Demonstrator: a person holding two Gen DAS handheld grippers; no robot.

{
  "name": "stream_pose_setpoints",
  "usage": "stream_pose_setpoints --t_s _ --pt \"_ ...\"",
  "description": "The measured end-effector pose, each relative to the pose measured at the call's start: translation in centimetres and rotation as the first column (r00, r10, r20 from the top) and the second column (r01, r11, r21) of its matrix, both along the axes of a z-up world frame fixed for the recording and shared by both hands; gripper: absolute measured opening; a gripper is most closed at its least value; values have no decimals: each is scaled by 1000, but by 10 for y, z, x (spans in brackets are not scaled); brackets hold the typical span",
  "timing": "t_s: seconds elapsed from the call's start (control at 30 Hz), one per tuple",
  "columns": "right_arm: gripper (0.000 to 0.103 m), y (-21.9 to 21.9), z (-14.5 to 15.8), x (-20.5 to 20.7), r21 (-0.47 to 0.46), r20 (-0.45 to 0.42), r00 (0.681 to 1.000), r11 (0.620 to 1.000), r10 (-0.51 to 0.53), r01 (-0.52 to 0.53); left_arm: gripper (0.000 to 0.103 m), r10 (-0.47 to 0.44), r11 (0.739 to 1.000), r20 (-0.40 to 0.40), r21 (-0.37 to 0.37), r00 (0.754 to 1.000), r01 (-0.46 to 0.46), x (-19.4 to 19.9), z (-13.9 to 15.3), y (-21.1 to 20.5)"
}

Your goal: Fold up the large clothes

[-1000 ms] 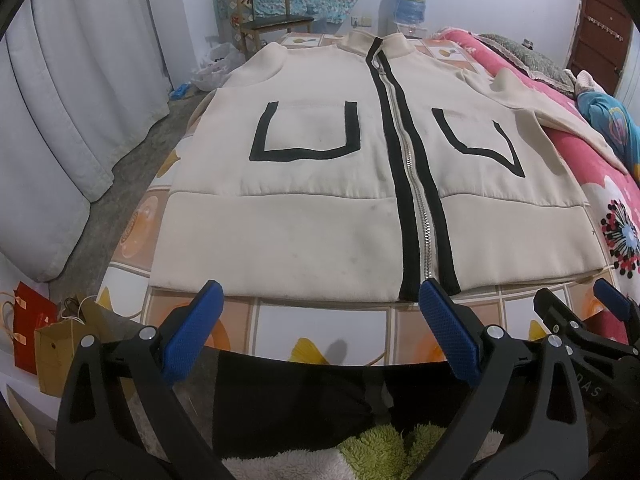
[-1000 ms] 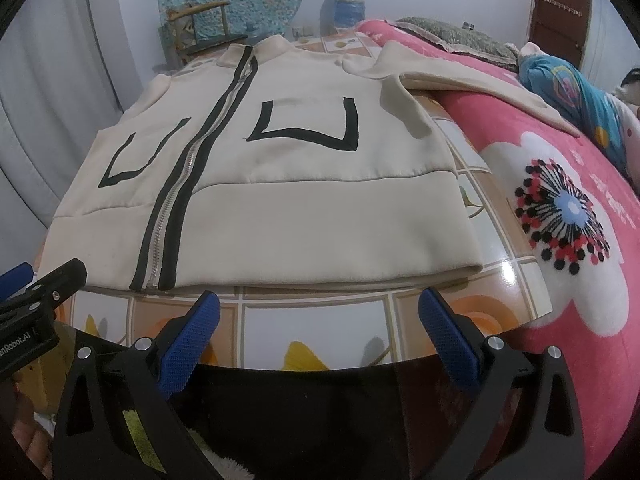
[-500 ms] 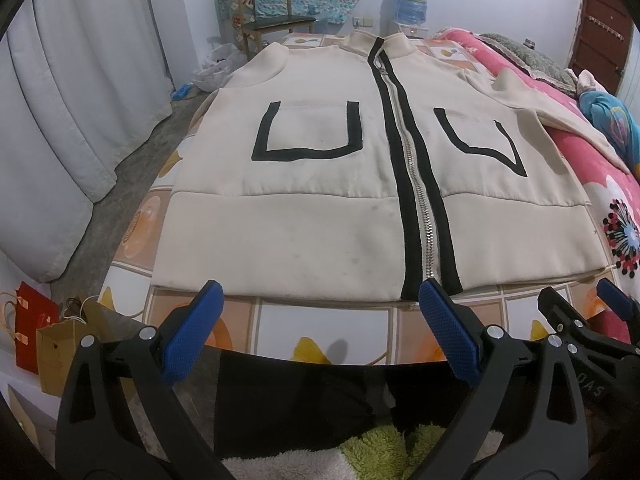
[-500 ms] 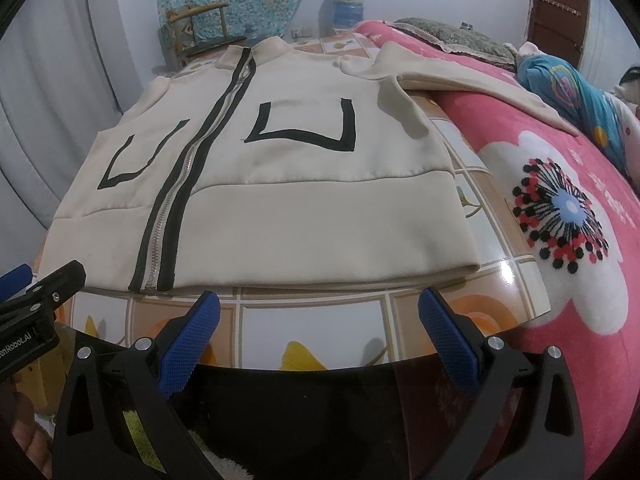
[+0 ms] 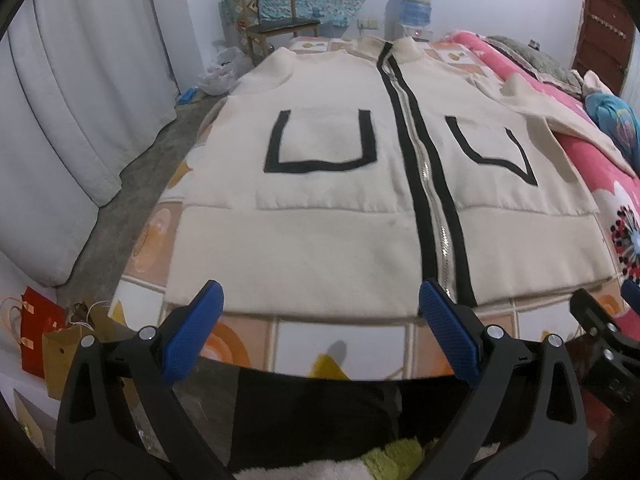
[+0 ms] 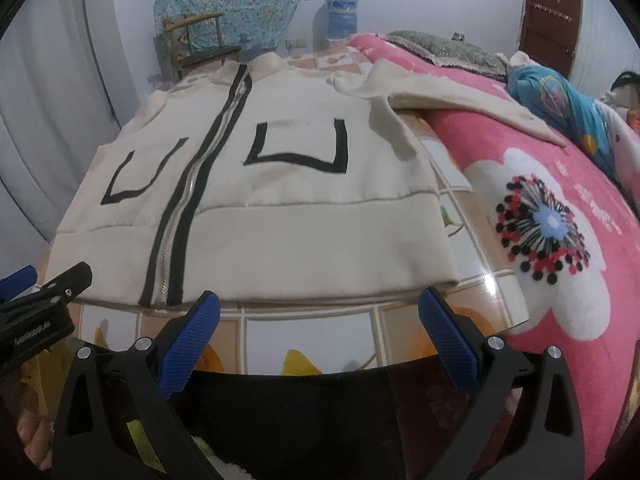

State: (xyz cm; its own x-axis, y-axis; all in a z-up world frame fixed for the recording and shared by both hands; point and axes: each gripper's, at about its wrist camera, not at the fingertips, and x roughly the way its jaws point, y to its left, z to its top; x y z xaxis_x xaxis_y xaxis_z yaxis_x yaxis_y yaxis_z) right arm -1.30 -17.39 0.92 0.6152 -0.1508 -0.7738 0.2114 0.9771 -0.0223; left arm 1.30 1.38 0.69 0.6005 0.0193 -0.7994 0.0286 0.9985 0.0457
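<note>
A large cream jacket with a black-edged zipper and two black U-shaped pocket outlines lies flat, front up, hem nearest me, on a tiled-pattern table top. One sleeve stretches off to the right over a pink blanket. My left gripper is open, held just short of the hem's left and middle part. My right gripper is open too, just short of the hem's right part. Nothing sits between either pair of blue pads.
A pink flowered blanket covers the bed on the right. White curtains hang at the left, with paper bags on the floor below. A wooden chair and a water bottle stand at the far wall.
Both grippers have edged forward toward the jacket's hem, which now looks slightly closer. Both stay open and the jacket has not moved.
</note>
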Motion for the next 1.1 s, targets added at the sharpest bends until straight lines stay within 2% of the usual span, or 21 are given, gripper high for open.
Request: stream_pose_setpoints --t_s 0.13,0.3,0.47,0.8,1.03,1.1 --pt "97 4 4 6 9 -4 1000 1000 4 -4 95 -8 1000 1 8 1000 8 12 1 8" --pt "97 1 4 19 34 -11 1000 999 0 1 95 -9 999 -4 53 1000 9 29 4 9" --pt "97 -2 1 45 29 -32 999 999 24 -23 95 -18 996 -15 82 1000 19 54 2 7" --pt "97 -5 -17 110 34 -74 993 995 95 -92 95 -73 990 -45 121 996 78 99 -17 -12" --pt "97 -9 -35 133 43 -104 988 993 114 -110 95 -84 980 -107 170 991 101 113 -40 -18" --pt "97 -10 -42 136 44 -117 986 992 121 -116 95 -81 982 -96 165 992 96 112 -42 -18"
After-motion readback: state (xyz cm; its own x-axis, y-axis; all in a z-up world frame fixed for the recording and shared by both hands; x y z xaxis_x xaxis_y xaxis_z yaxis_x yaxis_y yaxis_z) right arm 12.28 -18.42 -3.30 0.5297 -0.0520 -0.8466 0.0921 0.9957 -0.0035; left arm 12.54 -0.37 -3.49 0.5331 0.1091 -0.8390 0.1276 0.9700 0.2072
